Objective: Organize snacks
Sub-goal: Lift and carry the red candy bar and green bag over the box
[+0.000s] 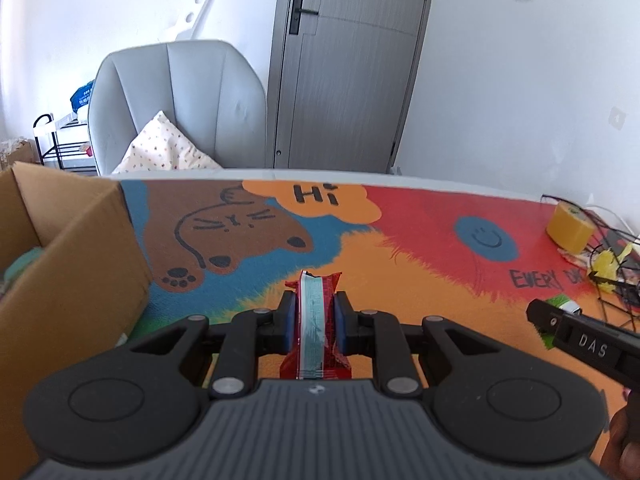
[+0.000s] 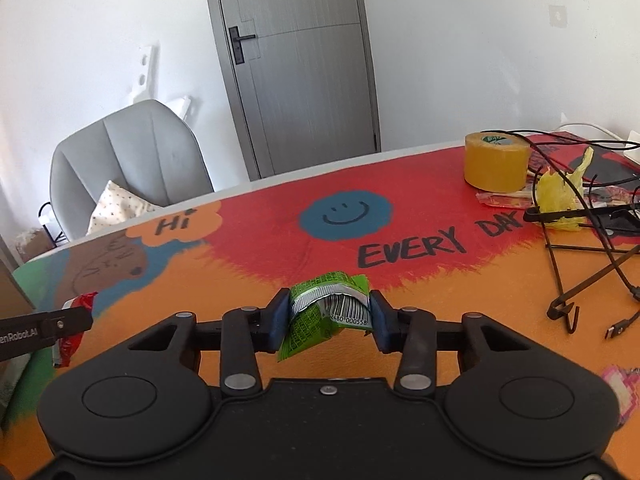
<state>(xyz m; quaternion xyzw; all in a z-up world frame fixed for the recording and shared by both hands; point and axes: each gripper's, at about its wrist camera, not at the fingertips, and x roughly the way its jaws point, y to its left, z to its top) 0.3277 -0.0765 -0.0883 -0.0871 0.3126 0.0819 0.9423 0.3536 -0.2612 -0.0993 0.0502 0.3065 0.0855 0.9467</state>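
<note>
My left gripper point(image 1: 314, 312) is shut on a red snack packet point(image 1: 316, 320) with a pale blue stripe, held edge-on above the colourful table mat. A brown cardboard box point(image 1: 68, 264) stands just to its left, open at the top. My right gripper point(image 2: 329, 310) is shut on a crumpled green snack packet point(image 2: 320, 316) with a barcode, held above the orange part of the mat. The right gripper and the green packet point(image 1: 560, 304) show at the right edge of the left wrist view. The red packet point(image 2: 74, 320) shows at the left of the right wrist view.
A yellow tape roll point(image 2: 496, 162), a yellow wrapper point(image 2: 556, 196), black cables and a wire stand point(image 2: 580, 276) crowd the table's right side. A pink patterned packet point(image 2: 622, 390) lies at the near right. A grey chair point(image 1: 176, 108) with a cushion stands behind the table.
</note>
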